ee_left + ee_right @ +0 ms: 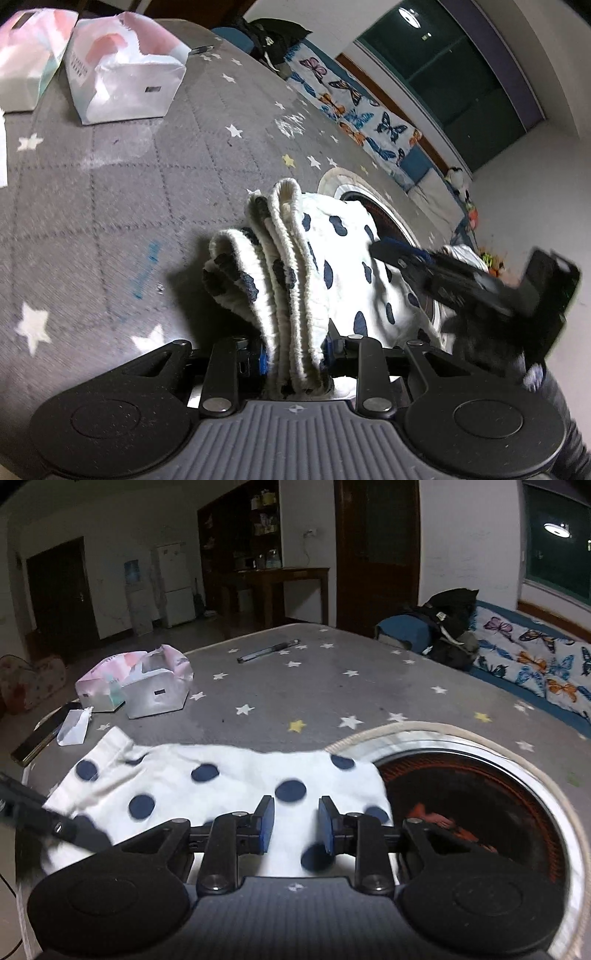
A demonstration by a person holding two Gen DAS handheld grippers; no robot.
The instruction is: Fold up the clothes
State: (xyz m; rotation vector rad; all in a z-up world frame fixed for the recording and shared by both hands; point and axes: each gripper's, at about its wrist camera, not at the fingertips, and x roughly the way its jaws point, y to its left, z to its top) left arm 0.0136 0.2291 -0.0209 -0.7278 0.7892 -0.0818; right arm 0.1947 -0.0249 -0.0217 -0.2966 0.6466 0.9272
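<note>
A white garment with dark blue dots lies spread across the grey star-patterned table cover. Its ribbed, bunched waistband stands up between the blue pads of my left gripper, which is shut on it. My right gripper hovers over the garment's near right part. Its pads are apart and open, with the cloth showing in the gap but not pinched. In the left wrist view the right gripper's fingers reach in from the right over the dotted cloth.
A round recessed heater with a metal rim sits in the table under the garment's right end. Two tissue packs, a pen and a dark flat object lie farther off. A butterfly-print bench runs along the right.
</note>
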